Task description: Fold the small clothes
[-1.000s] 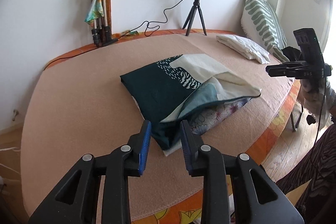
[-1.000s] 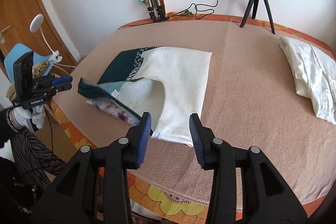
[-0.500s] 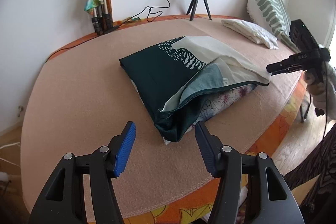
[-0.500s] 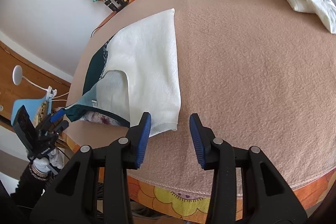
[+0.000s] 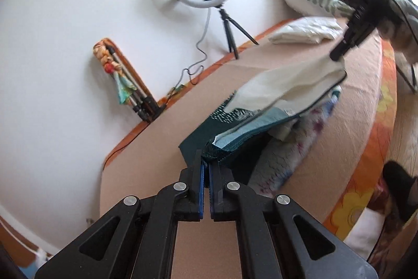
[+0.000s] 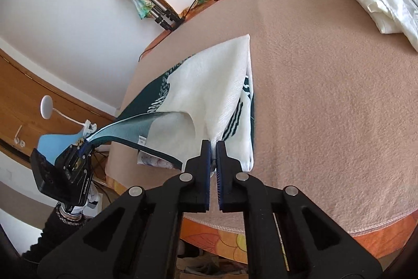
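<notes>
Both jaws just closed: left gripper (image 5: 206, 164) clamps teal corner of garment (image 6: 209, 85), right gripper (image 6: 213, 145) clamps white corner. Ready to lift, fold.

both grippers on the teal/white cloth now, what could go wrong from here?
1. Left gripper pinches only the dark hem corner of the cloth; it may slip out when lifted.
2. Right gripper bites the white edge only.
3. The floral garment underneath could drag along.

A dark teal and cream garment with white dashes (image 6: 209, 85) lies on a plain salmon-pink fleece blanket (image 6: 326, 101) edged in orange floral print.
</notes>
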Demonstrator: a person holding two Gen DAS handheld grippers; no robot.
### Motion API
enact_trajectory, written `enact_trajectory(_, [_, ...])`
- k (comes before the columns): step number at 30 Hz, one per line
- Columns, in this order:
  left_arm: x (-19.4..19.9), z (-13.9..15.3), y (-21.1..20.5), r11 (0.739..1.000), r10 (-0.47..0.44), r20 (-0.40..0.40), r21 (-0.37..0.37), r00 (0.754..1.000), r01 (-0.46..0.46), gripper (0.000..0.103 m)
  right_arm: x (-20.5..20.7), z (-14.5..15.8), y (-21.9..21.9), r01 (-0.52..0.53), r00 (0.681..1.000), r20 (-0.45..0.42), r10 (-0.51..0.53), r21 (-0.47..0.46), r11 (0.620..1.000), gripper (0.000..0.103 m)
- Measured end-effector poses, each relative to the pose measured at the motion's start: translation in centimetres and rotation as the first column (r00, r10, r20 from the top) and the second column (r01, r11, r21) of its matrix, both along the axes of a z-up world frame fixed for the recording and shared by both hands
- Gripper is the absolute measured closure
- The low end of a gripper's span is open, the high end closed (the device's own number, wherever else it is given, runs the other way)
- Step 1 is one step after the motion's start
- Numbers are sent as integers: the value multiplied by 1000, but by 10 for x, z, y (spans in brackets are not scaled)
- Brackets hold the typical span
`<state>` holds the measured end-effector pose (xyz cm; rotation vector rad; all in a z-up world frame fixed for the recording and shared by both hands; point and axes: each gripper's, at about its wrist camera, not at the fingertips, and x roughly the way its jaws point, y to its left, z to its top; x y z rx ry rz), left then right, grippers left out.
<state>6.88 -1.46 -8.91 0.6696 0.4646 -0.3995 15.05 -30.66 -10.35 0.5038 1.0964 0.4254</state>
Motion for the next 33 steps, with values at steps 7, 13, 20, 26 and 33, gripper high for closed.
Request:
enact_trajectory(7, [-35,-48,-4,980,-96,-118,165,988,115,87,-3,-3,9,-11,1000,15,15,-235,972,76])
enact_trajectory(13, [-41,-23,12,993,-101,-142,44,985,109,70,-1,4,10,-8,998,59,27,-294,956,69])
enact_trajectory(20, [8,-9,16,981,-41,-252,-196,967,-10,70,-2,11,31,-67,986,133,102,-246,967,69])
enact_trajectory(26, [21,-48,-15,984,-82,-398,-176,914,11,72,-1,-15,54,-177,975,69,212,-335,925,69])
enact_trajectory(33, [-5,-54,-13,984,-112,-458,-178,882,32,74,-6,-18,46,-229,967,19,255,-379,897,69])
